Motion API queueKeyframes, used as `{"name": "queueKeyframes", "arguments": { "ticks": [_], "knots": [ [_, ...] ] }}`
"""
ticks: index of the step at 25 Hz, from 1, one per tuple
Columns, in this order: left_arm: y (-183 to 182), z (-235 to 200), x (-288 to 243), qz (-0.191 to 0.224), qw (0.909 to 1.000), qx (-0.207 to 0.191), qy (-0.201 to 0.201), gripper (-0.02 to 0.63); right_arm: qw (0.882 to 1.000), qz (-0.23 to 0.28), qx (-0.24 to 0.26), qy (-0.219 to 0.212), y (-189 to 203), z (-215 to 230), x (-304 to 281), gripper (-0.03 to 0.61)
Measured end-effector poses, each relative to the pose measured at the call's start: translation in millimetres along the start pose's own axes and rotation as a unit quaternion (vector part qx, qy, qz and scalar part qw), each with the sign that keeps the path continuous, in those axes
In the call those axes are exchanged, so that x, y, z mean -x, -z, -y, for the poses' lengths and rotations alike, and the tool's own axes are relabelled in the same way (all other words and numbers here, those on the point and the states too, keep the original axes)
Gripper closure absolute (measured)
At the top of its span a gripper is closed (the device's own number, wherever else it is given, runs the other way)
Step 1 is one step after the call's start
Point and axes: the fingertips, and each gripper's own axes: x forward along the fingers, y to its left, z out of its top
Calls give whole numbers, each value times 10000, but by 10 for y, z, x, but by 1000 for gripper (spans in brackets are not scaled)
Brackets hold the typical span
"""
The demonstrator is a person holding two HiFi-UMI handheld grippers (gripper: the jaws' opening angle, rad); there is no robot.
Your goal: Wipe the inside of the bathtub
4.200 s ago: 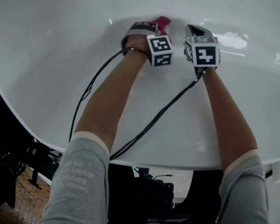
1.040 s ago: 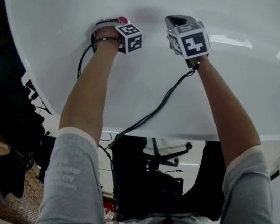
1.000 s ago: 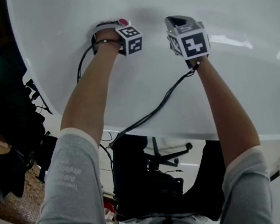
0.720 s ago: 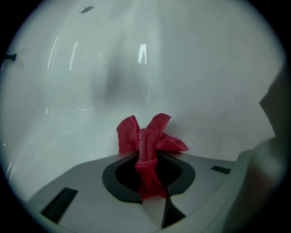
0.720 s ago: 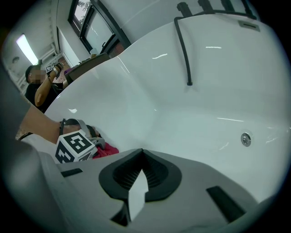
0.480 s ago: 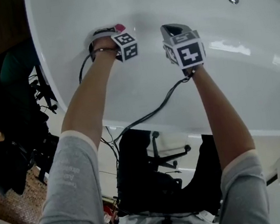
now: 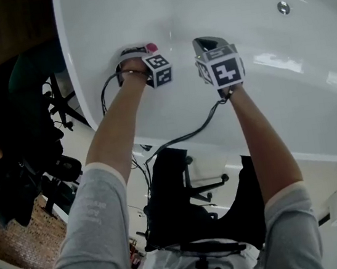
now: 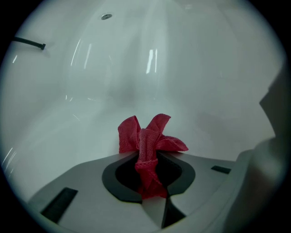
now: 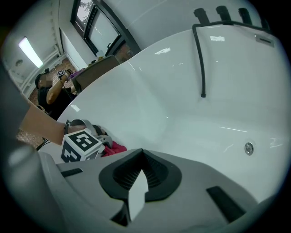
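Observation:
A white bathtub [image 7: 313, 98] fills the head view. My left gripper [image 8: 148, 170] is shut on a crumpled red cloth [image 8: 148, 143], whose folds stick out past the jaws close to the tub's inner wall [image 8: 136, 68]. From the head view only a bit of the red cloth [image 7: 151, 47] shows beyond the left gripper [image 7: 145, 56], low on the tub's left inner side. My right gripper [image 7: 204, 46] hangs beside it over the tub's inside, shut with nothing held. The right gripper view shows the left gripper's marker cube [image 9: 81, 144] and red cloth [image 9: 116, 148].
A round metal fitting [image 7: 284, 7] sits on the tub's far wall. A black hose [image 9: 200, 59] hangs down the tub wall. Black cables [image 7: 181, 136] run from both grippers over the near rim. A black chair [image 7: 185, 209] stands below the rim. A person [image 9: 50, 88] stands beyond the tub.
Both grippers stay close together on the tub's left inner side. The view has shifted so the tub sits further right, and the left gripper with the cloth has slid a little along the wall.

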Motion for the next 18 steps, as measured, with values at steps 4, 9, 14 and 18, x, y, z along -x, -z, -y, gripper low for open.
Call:
{"name": "queueKeyframes", "arguments": {
  "ticks": [4, 9, 14, 18],
  "knots": [
    [165, 242, 107, -31, 9999, -17, 126, 537, 9997, -171, 66, -167, -77, -218, 109, 569],
    [289, 101, 216, 119, 9996, 219, 102, 537, 9994, -158, 212, -231, -194, -415, 234, 569],
    [478, -252, 399, 118, 9989, 387, -222, 537, 9992, -60, 293, -265, -327, -602, 408, 569],
    [584, -212, 515, 87, 9987, 419, -273, 537, 9992, -135, 260, -255, -272, -676, 564, 569]
  ]
}}
